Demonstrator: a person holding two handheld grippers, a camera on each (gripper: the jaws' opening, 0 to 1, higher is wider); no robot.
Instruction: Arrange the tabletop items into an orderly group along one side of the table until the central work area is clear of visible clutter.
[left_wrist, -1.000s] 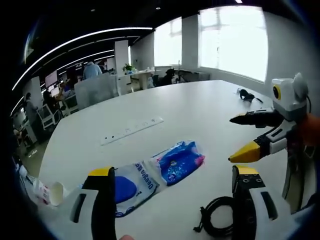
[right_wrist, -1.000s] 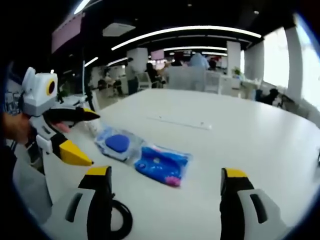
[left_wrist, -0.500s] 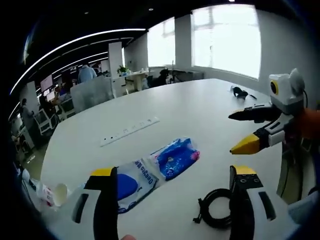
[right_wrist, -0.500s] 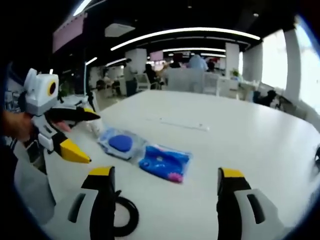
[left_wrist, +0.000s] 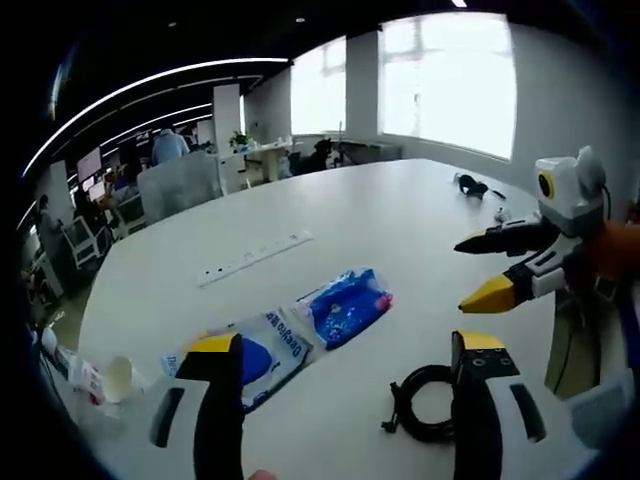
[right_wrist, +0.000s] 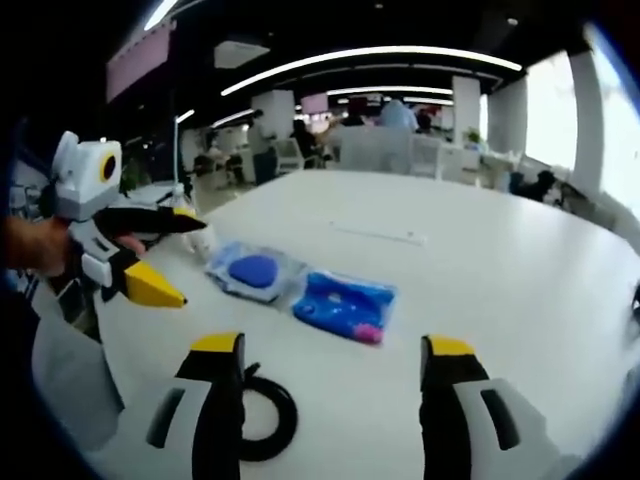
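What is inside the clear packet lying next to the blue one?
Through the clear packet a round blue item shows, beside the blue packet. Printed text on its wrapper is partly hidden by the left claw.

The left gripper partly hides the blue-disc packet; its print is unreadable.

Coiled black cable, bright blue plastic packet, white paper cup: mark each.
Coiled black cable (left_wrist: 428, 403), left gripper view, on the loop.
Bright blue plastic packet (right_wrist: 345, 305), right gripper view, packet centre.
White paper cup (left_wrist: 117, 379), left gripper view, cup rim.
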